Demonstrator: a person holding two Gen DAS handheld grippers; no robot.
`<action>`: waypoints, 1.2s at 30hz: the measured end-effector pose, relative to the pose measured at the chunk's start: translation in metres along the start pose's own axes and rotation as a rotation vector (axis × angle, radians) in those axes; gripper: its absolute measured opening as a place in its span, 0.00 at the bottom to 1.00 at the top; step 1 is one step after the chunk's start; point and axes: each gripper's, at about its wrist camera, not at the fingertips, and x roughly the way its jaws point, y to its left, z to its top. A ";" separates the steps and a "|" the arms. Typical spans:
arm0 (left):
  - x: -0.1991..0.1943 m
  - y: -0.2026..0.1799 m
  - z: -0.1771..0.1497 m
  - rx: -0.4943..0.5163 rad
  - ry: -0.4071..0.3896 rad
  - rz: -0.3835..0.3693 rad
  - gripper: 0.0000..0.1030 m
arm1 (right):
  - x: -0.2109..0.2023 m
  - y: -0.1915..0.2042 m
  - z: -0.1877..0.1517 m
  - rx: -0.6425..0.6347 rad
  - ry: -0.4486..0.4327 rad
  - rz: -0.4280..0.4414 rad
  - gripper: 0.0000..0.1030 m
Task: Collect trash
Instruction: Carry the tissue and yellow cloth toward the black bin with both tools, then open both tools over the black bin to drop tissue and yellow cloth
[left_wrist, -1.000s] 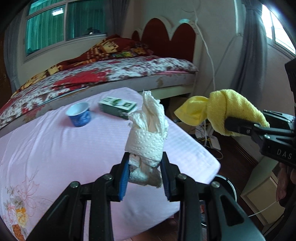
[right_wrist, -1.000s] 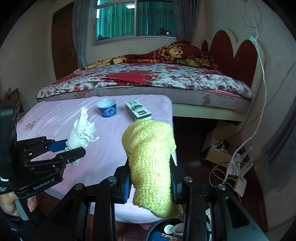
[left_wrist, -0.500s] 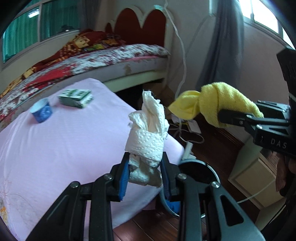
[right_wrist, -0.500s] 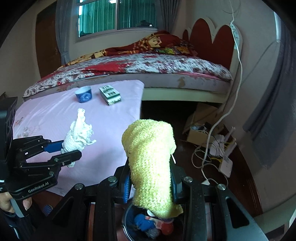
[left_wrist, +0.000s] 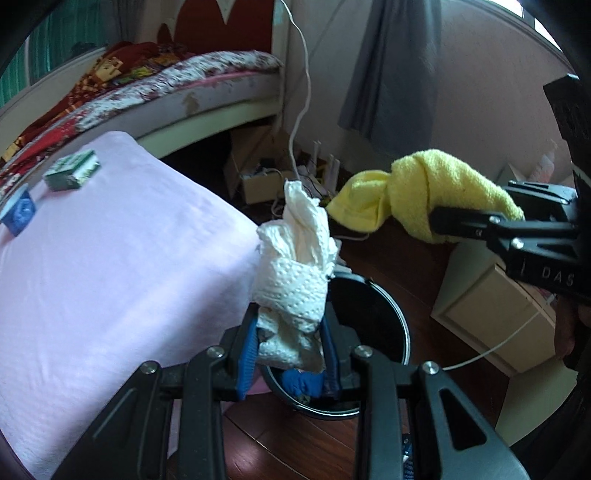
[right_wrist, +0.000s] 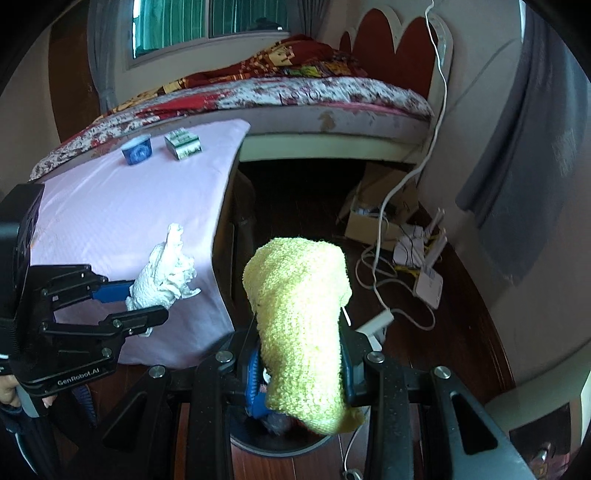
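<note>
My left gripper (left_wrist: 290, 343) is shut on a crumpled white paper towel (left_wrist: 295, 273), which stands up between its blue pads just over the near rim of a round black trash bin (left_wrist: 391, 317) on the floor. My right gripper (right_wrist: 297, 363) is shut on a rolled yellow cloth (right_wrist: 299, 306) and hangs above the same bin (right_wrist: 280, 443), with trash showing inside it. In the left wrist view the yellow cloth (left_wrist: 424, 192) and right gripper sit up and to the right of the bin. On the pink-covered table (left_wrist: 92, 258) remain a blue paper cup (left_wrist: 18, 210) and a green-and-white carton (left_wrist: 72, 171).
A bed with a red floral cover (right_wrist: 295, 88) stands behind the table. Cardboard box (right_wrist: 369, 218), white cables and a router (right_wrist: 428, 284) clutter the wooden floor to the right. A pale cabinet (left_wrist: 491, 314) stands right of the bin. A hand (right_wrist: 7, 387) holds the left gripper.
Both grippers have swung off the table to the right and sunk toward the floor, still holding their loads. The trash bin has come into view beneath them.
</note>
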 end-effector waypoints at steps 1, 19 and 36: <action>0.004 -0.005 -0.002 0.006 0.010 -0.004 0.32 | 0.002 -0.003 -0.006 0.000 0.011 0.002 0.34; 0.068 -0.022 -0.027 0.027 0.186 -0.061 0.32 | 0.057 -0.018 -0.056 -0.003 0.152 0.046 0.35; 0.121 -0.009 -0.052 -0.045 0.304 -0.085 0.81 | 0.128 0.000 -0.095 -0.122 0.364 0.056 0.81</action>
